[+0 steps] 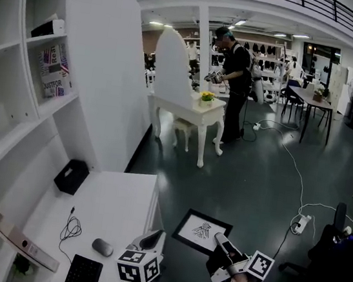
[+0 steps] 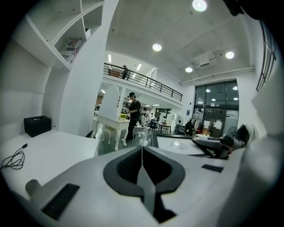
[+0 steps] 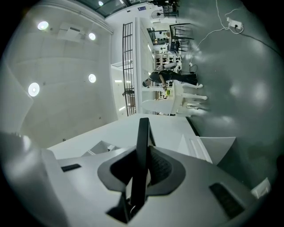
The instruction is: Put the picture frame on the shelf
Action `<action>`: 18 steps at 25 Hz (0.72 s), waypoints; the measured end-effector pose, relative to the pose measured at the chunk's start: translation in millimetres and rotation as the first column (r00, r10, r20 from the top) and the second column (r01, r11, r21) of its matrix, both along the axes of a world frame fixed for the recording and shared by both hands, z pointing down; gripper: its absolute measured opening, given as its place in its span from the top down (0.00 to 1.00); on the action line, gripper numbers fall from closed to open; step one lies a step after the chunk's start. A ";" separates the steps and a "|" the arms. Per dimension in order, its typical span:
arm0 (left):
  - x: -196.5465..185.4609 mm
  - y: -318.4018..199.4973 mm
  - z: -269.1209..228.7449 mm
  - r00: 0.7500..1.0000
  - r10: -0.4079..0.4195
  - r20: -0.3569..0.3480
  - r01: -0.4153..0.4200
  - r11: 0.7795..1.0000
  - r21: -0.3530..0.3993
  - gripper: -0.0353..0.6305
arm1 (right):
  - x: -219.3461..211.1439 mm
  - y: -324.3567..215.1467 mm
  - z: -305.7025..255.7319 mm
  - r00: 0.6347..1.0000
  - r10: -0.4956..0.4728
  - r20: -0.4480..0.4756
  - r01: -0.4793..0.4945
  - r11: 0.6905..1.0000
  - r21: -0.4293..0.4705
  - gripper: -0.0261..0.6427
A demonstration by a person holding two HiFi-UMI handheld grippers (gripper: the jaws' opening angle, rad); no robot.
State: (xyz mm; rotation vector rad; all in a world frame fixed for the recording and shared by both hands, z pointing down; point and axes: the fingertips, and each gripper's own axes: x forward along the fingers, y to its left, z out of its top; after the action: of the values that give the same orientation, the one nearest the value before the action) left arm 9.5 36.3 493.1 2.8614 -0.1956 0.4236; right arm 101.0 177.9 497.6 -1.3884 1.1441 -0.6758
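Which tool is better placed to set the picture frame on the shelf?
Right. The right tool grips the picture frame by its edge, while the left tool is shut and empty, though it is on the side towards the shelf.

**One head camera, two gripper cameras**
Your head view looks steeply down on the desk (image 1: 122, 201). The camera on your left gripper (image 1: 152, 238) looks level along its jaws, and the one on your right gripper (image 1: 220, 239) is rolled sideways. All three share the dressing table (image 1: 190, 110) and the person (image 1: 236, 67) beside it.
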 end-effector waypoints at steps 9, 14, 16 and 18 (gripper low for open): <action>64.9 -75.8 3.4 1.000 -0.005 0.001 0.005 1.000 -0.018 0.92 | 63.5 -75.3 -5.9 1.000 -0.008 0.008 0.008 1.000 -0.004 0.88; 85.4 -109.6 5.1 1.000 -0.013 0.004 0.014 1.000 -0.028 0.92 | 85.9 -106.9 -3.9 1.000 -0.010 0.008 0.010 1.000 -0.026 0.88; 91.1 -120.0 6.5 1.000 -0.017 0.006 0.017 0.999 -0.031 0.92 | 93.3 -117.0 -3.2 1.000 -0.012 0.011 0.012 1.000 -0.028 0.88; 96.7 -130.0 7.0 1.000 -0.024 0.003 0.025 0.999 -0.035 0.92 | 100.0 -126.4 -3.2 1.000 -0.016 0.014 0.016 0.999 -0.027 0.88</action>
State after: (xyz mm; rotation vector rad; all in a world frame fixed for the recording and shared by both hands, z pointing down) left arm 106.2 -93.7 500.0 2.8215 -0.2215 0.4224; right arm 201.0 51.5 494.4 -1.3966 1.1399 -0.7142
